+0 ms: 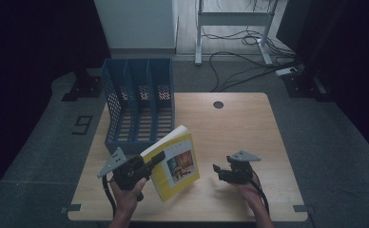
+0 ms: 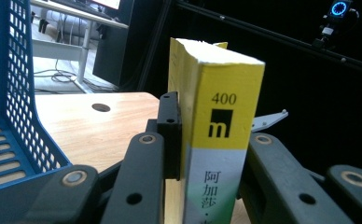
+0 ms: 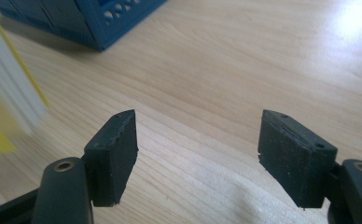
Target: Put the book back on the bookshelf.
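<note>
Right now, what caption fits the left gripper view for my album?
Left gripper clamps a thick yellow paperback book upright beside the blue plastic file rack, above the pale wooden table.

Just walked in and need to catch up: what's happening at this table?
A person works with a gripper in each hand. The left gripper is clamped on a yellow book, held up off the wooden table just in front of a blue file rack. The right gripper hangs open over bare tabletop, holding nothing. The book isn't in the rack yet.
</note>
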A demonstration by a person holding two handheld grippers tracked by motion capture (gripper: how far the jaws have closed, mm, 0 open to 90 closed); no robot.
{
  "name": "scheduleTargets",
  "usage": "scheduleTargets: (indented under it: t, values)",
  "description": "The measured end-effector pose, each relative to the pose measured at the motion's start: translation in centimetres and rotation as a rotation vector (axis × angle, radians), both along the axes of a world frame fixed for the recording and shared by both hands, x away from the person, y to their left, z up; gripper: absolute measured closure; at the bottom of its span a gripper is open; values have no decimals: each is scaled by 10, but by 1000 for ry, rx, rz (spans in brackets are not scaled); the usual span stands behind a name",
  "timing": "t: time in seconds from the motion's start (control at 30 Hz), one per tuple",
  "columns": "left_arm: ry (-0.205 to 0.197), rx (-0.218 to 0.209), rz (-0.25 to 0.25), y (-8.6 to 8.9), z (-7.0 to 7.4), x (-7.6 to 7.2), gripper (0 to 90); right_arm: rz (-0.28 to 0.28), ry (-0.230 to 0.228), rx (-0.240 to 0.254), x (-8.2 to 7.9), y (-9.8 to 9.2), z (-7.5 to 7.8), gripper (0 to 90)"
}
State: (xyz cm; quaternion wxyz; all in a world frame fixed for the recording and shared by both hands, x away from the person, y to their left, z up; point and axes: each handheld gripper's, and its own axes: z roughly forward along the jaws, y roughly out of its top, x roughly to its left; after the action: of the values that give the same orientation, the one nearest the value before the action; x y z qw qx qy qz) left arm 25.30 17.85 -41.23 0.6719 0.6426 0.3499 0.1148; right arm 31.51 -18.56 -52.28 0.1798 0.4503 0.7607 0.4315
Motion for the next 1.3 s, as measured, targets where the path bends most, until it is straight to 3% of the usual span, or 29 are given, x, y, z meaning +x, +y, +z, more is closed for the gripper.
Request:
scheduleTargets:
  t: [0.6,1.3]
  values:
    - [-8,-30,15,6,12,-2,757,-24,57,-134,6,9,-30,271]
    - [-10,-28,29,8,34,11,756,-49,42,-149,6,8,-32,250]
